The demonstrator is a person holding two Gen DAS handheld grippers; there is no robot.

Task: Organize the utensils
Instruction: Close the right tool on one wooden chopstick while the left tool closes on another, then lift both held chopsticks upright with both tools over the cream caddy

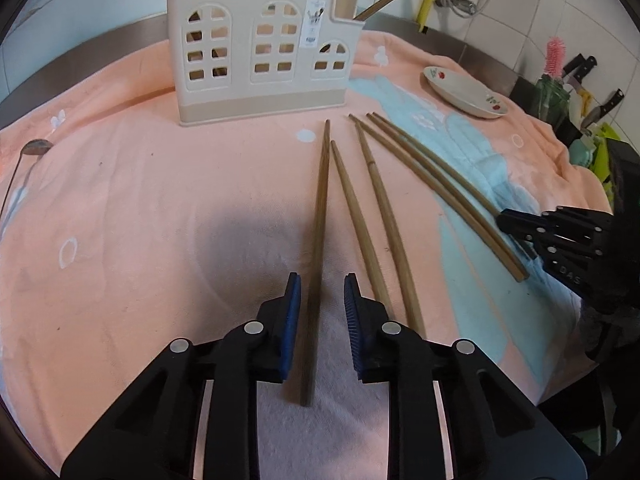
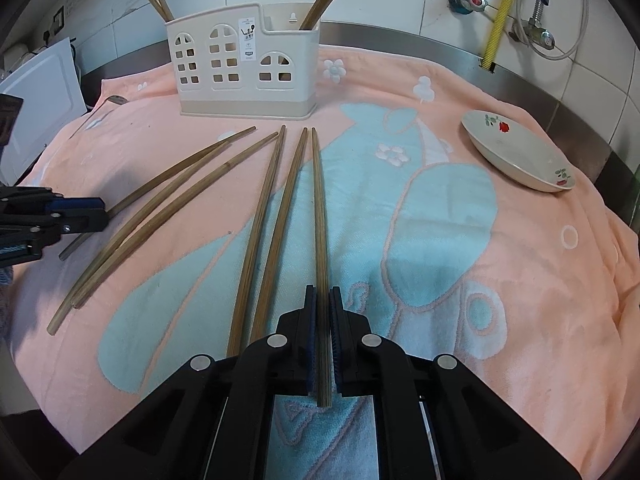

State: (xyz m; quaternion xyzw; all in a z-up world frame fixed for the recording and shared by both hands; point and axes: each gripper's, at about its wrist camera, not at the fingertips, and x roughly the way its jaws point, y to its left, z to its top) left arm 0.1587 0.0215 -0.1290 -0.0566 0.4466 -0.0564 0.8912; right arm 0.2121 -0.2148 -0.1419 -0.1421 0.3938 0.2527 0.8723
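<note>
Six long brown wooden chopsticks (image 2: 256, 236) lie fanned out on a pink and blue towel (image 2: 520, 280), thin tips pointing toward a cream holder (image 2: 248, 76) with arched window cut-outs, where more chopsticks already stand. The left gripper (image 1: 322, 312) has its jaws spread wide on either side of the leftmost chopstick (image 1: 318, 248), not touching it. The right gripper (image 2: 322, 312) has its jaws pressed in on the thick end of the rightmost chopstick (image 2: 319, 216), pinching it.
</note>
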